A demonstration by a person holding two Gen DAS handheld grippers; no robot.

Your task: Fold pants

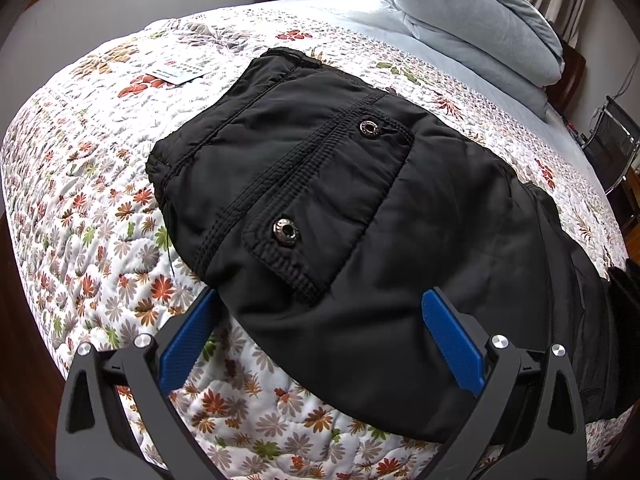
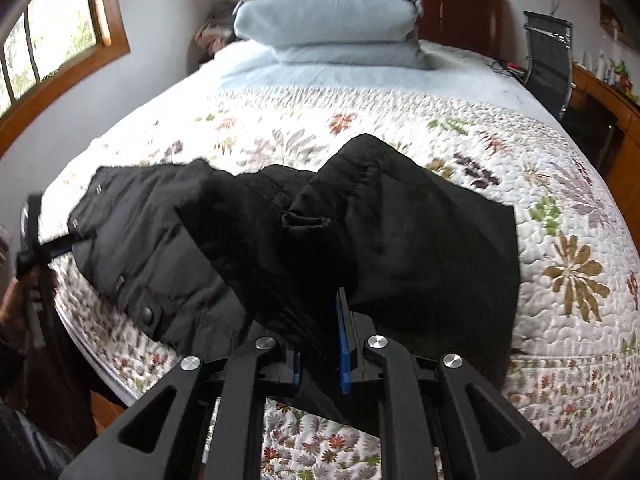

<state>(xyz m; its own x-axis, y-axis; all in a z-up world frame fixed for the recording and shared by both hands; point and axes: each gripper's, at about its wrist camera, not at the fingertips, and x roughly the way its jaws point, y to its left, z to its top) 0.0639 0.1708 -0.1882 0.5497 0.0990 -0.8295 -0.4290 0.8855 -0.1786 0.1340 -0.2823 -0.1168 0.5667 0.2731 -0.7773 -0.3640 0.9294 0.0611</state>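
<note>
On quilt [image 1: 100, 200] pants [image 1: 320, 200] lie between my wide left gripper [image 1: 316, 320]; right gripper [image 2: 320, 344] clamps leg fabric.

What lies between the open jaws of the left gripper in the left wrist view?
The black pants lie between them: their near edge fills most of the gap of the left gripper, with a strip of the floral quilt beside the left jaw.
</note>
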